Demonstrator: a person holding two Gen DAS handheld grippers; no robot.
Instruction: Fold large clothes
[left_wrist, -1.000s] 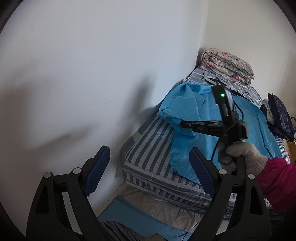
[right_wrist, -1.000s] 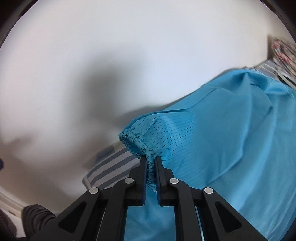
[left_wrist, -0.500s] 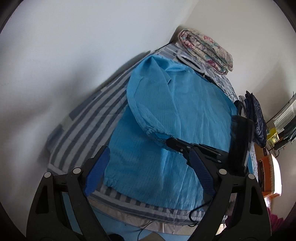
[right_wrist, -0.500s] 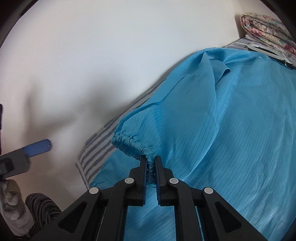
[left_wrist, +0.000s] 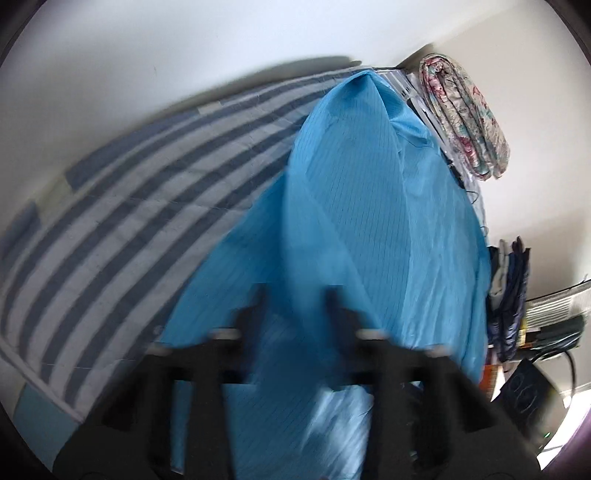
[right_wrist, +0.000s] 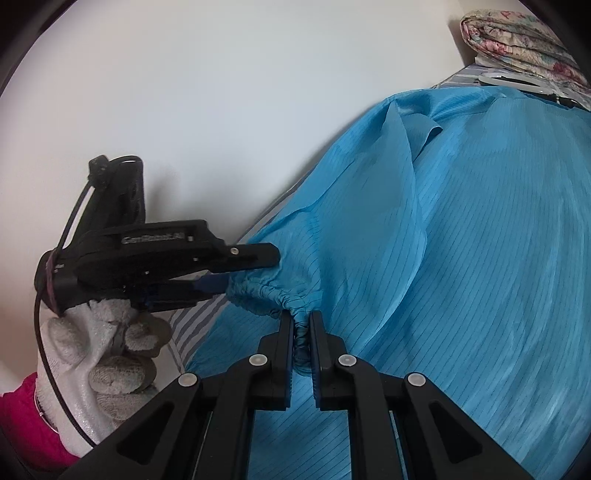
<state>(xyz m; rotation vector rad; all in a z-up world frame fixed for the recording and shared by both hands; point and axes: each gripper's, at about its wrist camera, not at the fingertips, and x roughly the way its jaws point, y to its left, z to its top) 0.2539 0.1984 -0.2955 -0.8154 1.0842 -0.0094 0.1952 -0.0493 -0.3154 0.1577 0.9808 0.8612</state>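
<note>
One large garment, a blue jacket (right_wrist: 461, 240) with fine dark pinstripes, lay spread over the striped bedcover (left_wrist: 122, 206) and filled the centre and right of both views. Its sleeve, ending in a gathered elastic cuff (right_wrist: 269, 291), was lifted off the body panel at lower centre of the right wrist view. The right gripper (right_wrist: 303, 332) was clamped on the bunched cuff fabric, jaws nearly together with cloth between them, probably to carry the sleeve across the body for a fold. The left gripper (right_wrist: 240, 271), held in a gloved hand (right_wrist: 107, 350) at left of that frame, had its fingers apart, one above and one below the far end of the cuff, not yet closed on it; presumably a second hold to keep the cuff edge straight. In the left wrist view the same gripper (left_wrist: 295, 306) was motion-blurred at lower centre, fingers visibly separated with sleeve cloth between them; contact could not be judged. Hidden or unclear: the jacket's lower hem and far sleeve, cut off by frame edges and gripper bodies. A folded floral quilt (left_wrist: 465, 114) sat at upper right by the wall; dark clothing (left_wrist: 511, 295) hung at the right edge, with indistinct clutter below.
</note>
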